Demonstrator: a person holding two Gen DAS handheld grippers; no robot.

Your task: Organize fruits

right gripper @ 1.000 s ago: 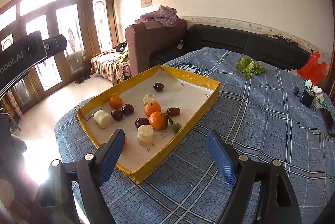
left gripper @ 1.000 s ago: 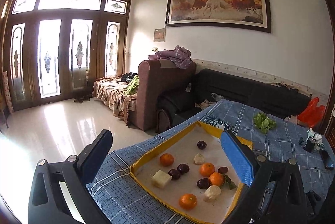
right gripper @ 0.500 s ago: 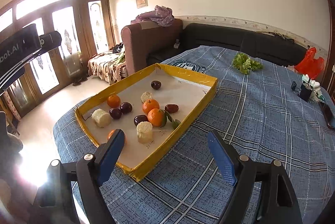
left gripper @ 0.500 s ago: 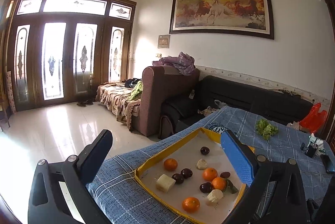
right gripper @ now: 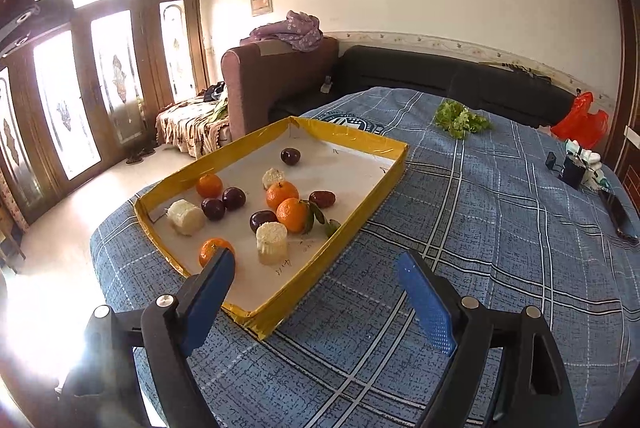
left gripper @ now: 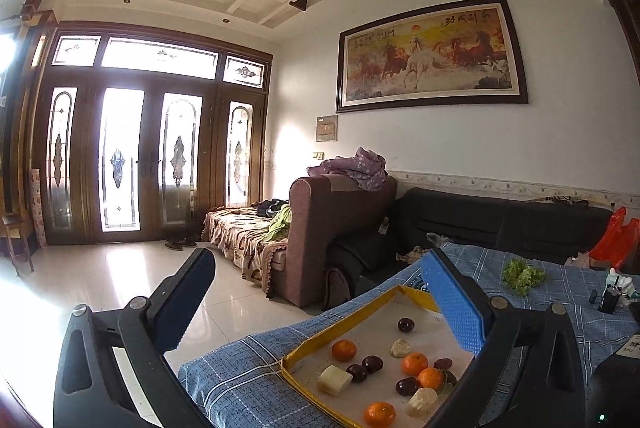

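Lying beyond tray [right gripper: 362, 216]: lettuce [right gripper: 462, 116], red bag [right gripper: 580, 118].

In the right wrist view we lose part of the nearest orange [right gripper: 212, 250] behind the right gripper's [right gripper: 316, 292] left finger [right gripper: 208, 292], and the tray's [right gripper: 362, 218] near left wall goes behind it too. In the left wrist view the left gripper's [left gripper: 320, 304] right finger [left gripper: 454, 308] covers the tray's far right side, and the lowest orange [left gripper: 379, 414] sits almost at the bottom edge. We cannot make out what the small dark items [right gripper: 572, 168] at the table's right edge are; they are too small and distorted. The handwriting [right gripper: 285, 264] on the tray's white floor is too tiny to read. Glare bleaches the lower left corner of the right wrist view.
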